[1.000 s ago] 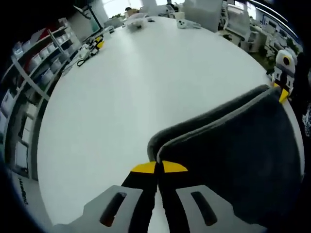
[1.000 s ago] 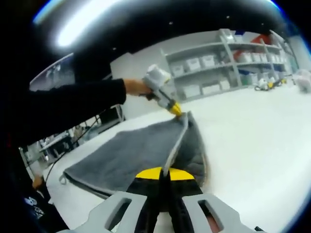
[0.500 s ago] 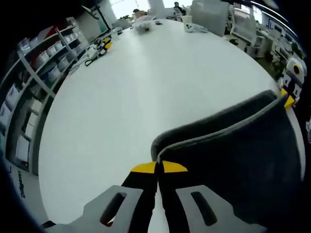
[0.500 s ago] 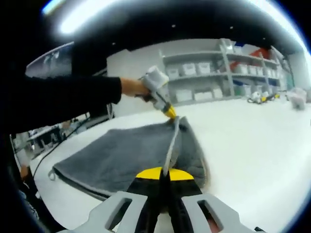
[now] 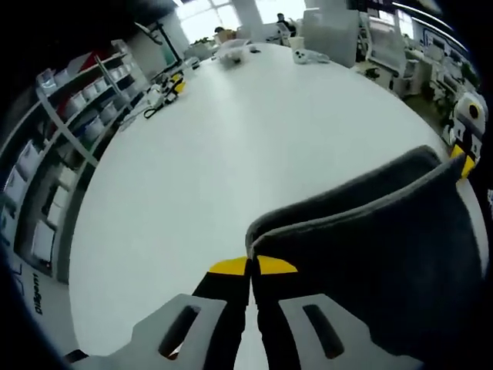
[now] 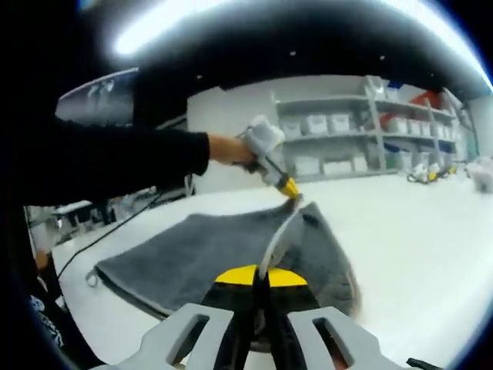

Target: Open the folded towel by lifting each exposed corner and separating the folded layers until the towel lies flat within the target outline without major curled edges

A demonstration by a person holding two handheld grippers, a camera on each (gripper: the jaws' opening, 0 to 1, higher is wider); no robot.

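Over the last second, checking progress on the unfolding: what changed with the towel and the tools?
Little changed. Both views shifted slightly, which is mostly camera motion. The left tool and right tool each stay shut on an edge of the grey towel, holding its upper layer raised off the white table. Nothing was let go or newly grasped, and the towel remains folded.

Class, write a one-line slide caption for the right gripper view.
Both grippers pinch the grey towel's top layer above a white table.
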